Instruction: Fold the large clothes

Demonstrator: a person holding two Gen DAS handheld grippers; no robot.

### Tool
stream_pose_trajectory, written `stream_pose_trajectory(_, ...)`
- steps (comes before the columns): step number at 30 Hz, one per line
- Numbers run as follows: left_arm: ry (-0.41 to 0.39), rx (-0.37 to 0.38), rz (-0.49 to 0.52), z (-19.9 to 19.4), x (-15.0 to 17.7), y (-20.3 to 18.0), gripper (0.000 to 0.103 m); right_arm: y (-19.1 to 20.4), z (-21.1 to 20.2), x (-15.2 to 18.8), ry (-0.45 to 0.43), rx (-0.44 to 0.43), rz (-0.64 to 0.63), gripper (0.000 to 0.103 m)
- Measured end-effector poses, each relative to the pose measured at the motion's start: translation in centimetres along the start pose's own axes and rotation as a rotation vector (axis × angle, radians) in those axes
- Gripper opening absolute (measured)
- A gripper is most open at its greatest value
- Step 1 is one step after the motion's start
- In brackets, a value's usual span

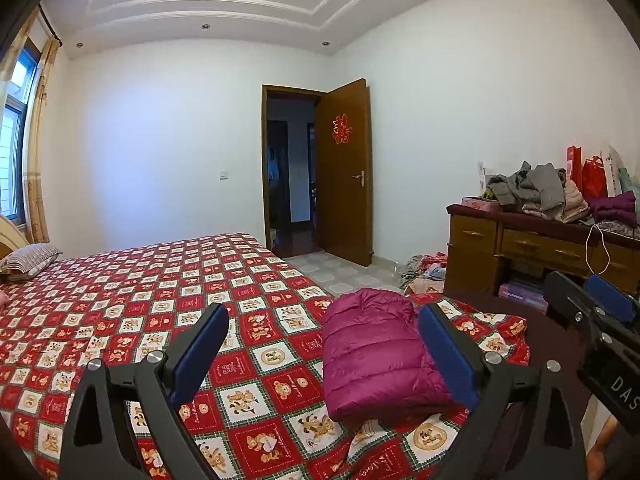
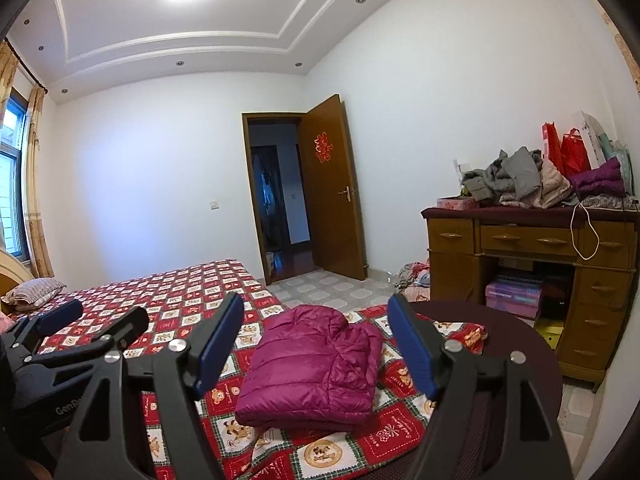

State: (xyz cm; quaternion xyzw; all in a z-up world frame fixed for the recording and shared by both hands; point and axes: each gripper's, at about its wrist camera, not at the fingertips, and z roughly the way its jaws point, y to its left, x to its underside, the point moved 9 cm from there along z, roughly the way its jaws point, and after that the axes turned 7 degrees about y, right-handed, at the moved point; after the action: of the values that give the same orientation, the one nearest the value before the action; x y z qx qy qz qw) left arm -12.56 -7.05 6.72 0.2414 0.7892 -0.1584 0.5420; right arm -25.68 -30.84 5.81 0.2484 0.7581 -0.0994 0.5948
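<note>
We look across the bed (image 1: 132,292), spread with a red and white checked cover printed with little bears, and go from left to right. At the far left a striped pillow (image 1: 30,258) lies by the headboard under the curtained window (image 1: 16,136). Further along, the brown door (image 1: 346,168) stands open with a red paper cutting on it.

Near the foot of the bed lies the magenta quilted jacket (image 1: 372,356), folded into a thick, roughly square bundle with its puffy stitched channels running across it and a rounded fold at the far end (the near edge sits flat on the cover). It touches nothing but the bed.

Our left tongs (image 1: 324,356) stand wide apart and hold nothing, the right blue pad in front of the jacket's side in this view. Our right tongs (image 2: 316,344) are likewise spread with the jacket seen between the pads, which do not press on it.

On the right, the wooden tabletop (image 2: 520,212) carries a heap of grey, beige and purple clothes (image 2: 520,180), a pink box (image 2: 454,202) whose contents we cannot see, and red gift bags (image 2: 564,152) against the wall. Under it boxes (image 2: 514,294) are stacked, and more clothes (image 2: 414,274) lie on the floor beside it.
</note>
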Motion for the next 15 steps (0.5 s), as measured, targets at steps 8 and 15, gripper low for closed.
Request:
stream_pose_trajectory(8,0.002,0.0,-0.006,-0.15,0.15,0.03,0.097,-0.11,-0.3,-0.11,-0.004,0.001,0.004,0.077)
stream_pose_trajectory(15,0.001,-0.001,-0.005,-0.11,0.14,0.14,0.097,-0.08,-0.16,-0.13,0.001,-0.002,0.002,0.077)
